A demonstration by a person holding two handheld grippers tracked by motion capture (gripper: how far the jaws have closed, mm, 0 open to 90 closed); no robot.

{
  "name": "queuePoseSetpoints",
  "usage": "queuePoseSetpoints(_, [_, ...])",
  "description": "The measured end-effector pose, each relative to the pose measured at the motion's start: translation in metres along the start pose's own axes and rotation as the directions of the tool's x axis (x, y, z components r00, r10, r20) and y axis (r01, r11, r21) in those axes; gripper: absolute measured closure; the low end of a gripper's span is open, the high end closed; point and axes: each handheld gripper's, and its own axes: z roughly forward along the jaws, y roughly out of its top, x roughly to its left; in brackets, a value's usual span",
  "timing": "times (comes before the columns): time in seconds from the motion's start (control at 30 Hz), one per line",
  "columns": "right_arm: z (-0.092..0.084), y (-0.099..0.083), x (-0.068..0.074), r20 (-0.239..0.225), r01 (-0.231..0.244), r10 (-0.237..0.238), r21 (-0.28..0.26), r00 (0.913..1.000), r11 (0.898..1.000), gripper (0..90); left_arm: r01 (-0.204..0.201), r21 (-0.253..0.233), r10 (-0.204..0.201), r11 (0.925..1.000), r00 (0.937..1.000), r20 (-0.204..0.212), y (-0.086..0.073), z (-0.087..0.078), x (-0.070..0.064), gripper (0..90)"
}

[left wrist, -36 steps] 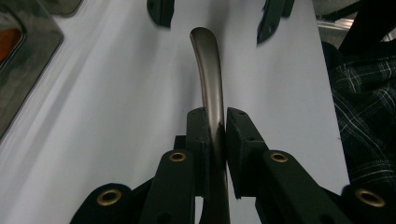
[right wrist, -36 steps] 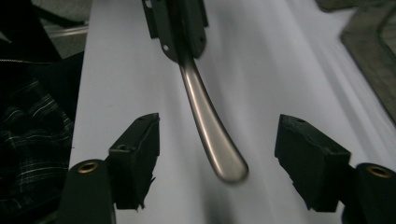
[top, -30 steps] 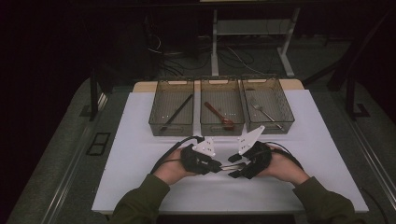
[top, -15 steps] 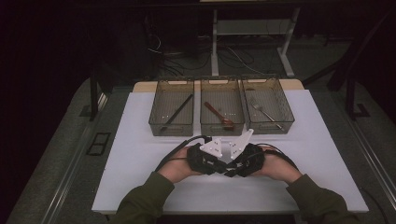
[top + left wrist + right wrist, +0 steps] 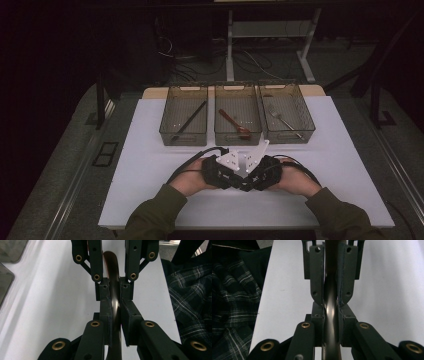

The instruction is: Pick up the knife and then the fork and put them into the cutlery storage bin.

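Left hand-held gripper (image 5: 239,181), right hand-held gripper (image 5: 246,184) tip-to-tip, both clamping brown utensil (image 5: 115,305).

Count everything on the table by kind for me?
Bins: 3 (left bin, middle bin, right bin)
Utensils in bins: 3 (black stick, brown spoon, fork)
Jointly held utensil: 1
Grippers: 2 (left gripper, right gripper)
Total: 9

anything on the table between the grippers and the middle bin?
Nothing: in the high view, bare white table separates the left gripper and right gripper, both clamped on one dark curved utensil, from the middle bin.
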Motion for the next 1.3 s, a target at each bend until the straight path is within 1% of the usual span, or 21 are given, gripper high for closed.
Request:
queuePoseSetpoints(0.03, [0.000, 0.000, 0.000, 0.004, -0.005, 0.005, -0.003, 1.0000, 1.000, 77.5, -0.001, 0.001, 0.001, 1.0000, 1.0000, -0.002, 0.000, 0.001, 0.000, 78.7])
queuePoseSetpoints(0.07, [0.000, 0.000, 0.000, -0.005, 0.007, -0.007, -0.002, 1.0000, 1.000, 77.5, 0.000, 0.001, 0.000, 1.0000, 1.0000, -0.006, 0.000, 0.001, -0.001, 78.6])
queuePoseSetpoints(0.17, [-0.002, 0.000, 0.000, 0.001, -0.004, 0.004, -0.011, 1.0000, 1.000, 77.5, -0.009, -0.009, 0.009, 0.9999, 0.9999, -0.011, 0.001, 0.000, 0.000, 78.6])
queuePoseSetpoints(0.2, [-0.003, -0.001, -0.001, -0.005, 0.010, -0.011, -0.014, 0.9999, 1.000, 77.5, -0.004, -0.013, 0.004, 0.9999, 0.9999, -0.009, 0.001, -0.001, 0.000, 78.6])
queuePoseSetpoints(0.23, [-0.004, -0.001, -0.001, -0.007, 0.001, -0.001, -0.020, 1.0000, 1.000, 77.5, 0.003, -0.021, -0.004, 0.9998, 0.9999, -0.010, 0.001, -0.001, -0.001, 78.6])
queuePoseSetpoints(0.37, [-0.010, -0.002, -0.002, 0.016, 0.009, -0.009, -0.046, 0.9998, 0.999, 77.6, 0.003, -0.043, -0.004, 0.9991, 0.9997, -0.024, 0.000, -0.007, 0.001, 77.3])
queuePoseSetpoints(0.47, [-0.013, -0.004, -0.003, 0.022, -0.005, 0.006, -0.050, 0.9997, 0.999, 77.6, 0.023, -0.082, -0.027, 0.9964, 0.9985, -0.047, -0.003, -0.015, 0.003, 76.7])
queuePoseSetpoints(0.5, [-0.015, -0.005, -0.004, 0.021, 0.006, -0.005, -0.047, 0.9998, 0.999, 77.6, 0.048, -0.092, -0.053, 0.9946, 0.9971, -0.055, -0.004, -0.018, 0.002, 75.7])
queuePoseSetpoints(0.53, [-0.015, -0.006, -0.003, 0.026, -0.011, 0.012, -0.051, 0.9996, 0.999, 77.6, 0.051, -0.102, -0.058, 0.9935, 0.9961, -0.067, -0.006, -0.022, 0.003, 75.0])
queuePoseSetpoints(0.6, [-0.018, -0.007, -0.003, 0.031, -0.017, 0.019, -0.060, 0.9993, 0.998, 77.7, 0.065, -0.131, -0.076, 0.9892, 0.9935, -0.085, -0.009, -0.030, 0.004, 72.3])
queuePoseSetpoints(0.63, [-0.020, -0.008, -0.005, 0.043, -0.006, 0.008, -0.060, 0.9990, 0.998, 77.6, 0.071, -0.149, -0.086, 0.9863, 0.9914, -0.098, -0.011, -0.035, 0.004, 70.9])
queuePoseSetpoints(0.7, [-0.024, -0.010, -0.006, 0.060, -0.012, 0.016, -0.069, 0.9981, 0.998, 77.6, 0.088, -0.194, -0.112, 0.9771, 0.9873, -0.113, -0.016, -0.045, 0.004, 68.7])
queuePoseSetpoints(0.73, [-0.027, -0.011, -0.008, 0.056, -0.022, 0.026, -0.072, 0.9981, 0.997, 77.6, 0.105, -0.218, -0.133, 0.9704, 0.9842, -0.118, -0.020, -0.051, 0.003, 67.9])
queuePoseSetpoints(0.8, [-0.032, -0.015, -0.010, 0.086, -0.034, 0.040, -0.071, 0.9955, 0.997, 77.6, 0.132, -0.262, -0.168, 0.9558, 0.9785, -0.120, -0.026, -0.061, 0.001, 65.8])
queuePoseSetpoints(0.87, [-0.038, -0.019, -0.012, 0.100, -0.053, 0.061, -0.077, 0.9931, 0.996, 77.6, 0.156, -0.300, -0.200, 0.9410, 0.9721, -0.122, -0.034, -0.071, 0.000, 62.8])
queuePoseSetpoints(0.9, [-0.040, -0.021, -0.014, 0.101, -0.066, 0.074, -0.081, 0.9921, 0.995, 77.6, 0.168, -0.315, -0.216, 0.9340, 0.9685, -0.124, -0.038, -0.074, -0.001, 61.9])
queuePoseSetpoints(1.0, [-0.048, -0.029, -0.019, 0.133, -0.094, 0.105, -0.088, 0.9855, 0.992, 77.6, 0.189, -0.338, -0.251, 0.9218, 0.9565, -0.149, -0.050, -0.083, -0.005, 60.0])
queuePoseSetpoints(1.07, [-0.053, -0.035, -0.022, 0.154, -0.113, 0.126, -0.092, 0.9799, 0.989, 77.6, 0.204, -0.358, -0.277, 0.9115, 0.9458, -0.169, -0.057, -0.088, -0.008, 58.7])
queuePoseSetpoints(1.1, [-0.056, -0.038, -0.024, 0.169, -0.115, 0.131, -0.100, 0.9770, 0.988, 77.6, 0.210, -0.373, -0.291, 0.9038, 0.9405, -0.176, -0.061, -0.090, -0.009, 57.9])
queuePoseSetpoints(1.23, [-0.070, -0.049, -0.030, 0.197, -0.152, 0.175, -0.127, 0.9647, 0.980, 77.6, 0.230, -0.396, -0.330, 0.8890, 0.9217, -0.204, -0.072, -0.096, -0.016, 54.0])
queuePoseSetpoints(1.3, [-0.077, -0.053, -0.032, 0.216, -0.175, 0.203, -0.144, 0.9551, 0.974, 77.6, 0.239, -0.397, -0.344, 0.8861, 0.9132, -0.219, -0.078, -0.097, -0.020, 53.2])
